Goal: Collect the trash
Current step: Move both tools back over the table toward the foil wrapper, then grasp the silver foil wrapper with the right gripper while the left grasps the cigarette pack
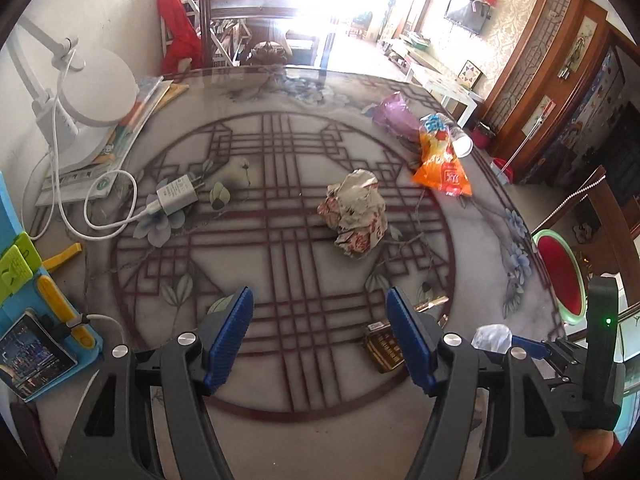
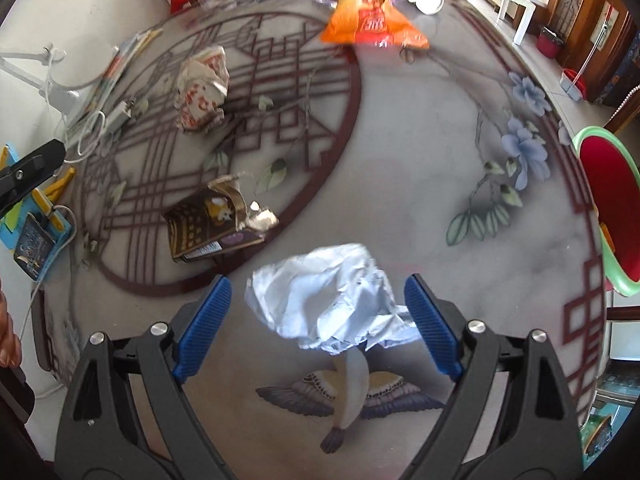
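A: Where is the crumpled silver wrapper (image 2: 332,304)?

B: Between the spread blue pads of my right gripper (image 2: 318,320), above the patterned table (image 2: 420,160); whether the pads touch it, I cannot tell.

A: And your left gripper (image 1: 320,336)?

B: Jaws wide apart, holding nothing. Ahead lies the crumpled printed paper (image 1: 354,214); the orange snack bag (image 1: 440,158) farther right; the dark torn box (image 1: 382,346) beside my right pad.

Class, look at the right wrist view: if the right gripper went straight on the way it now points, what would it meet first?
The right gripper is open, and the crumpled silvery-white wrapper already lies between its fingers, so it would probably meet that first. Whether the wrapper touches either finger is unclear.
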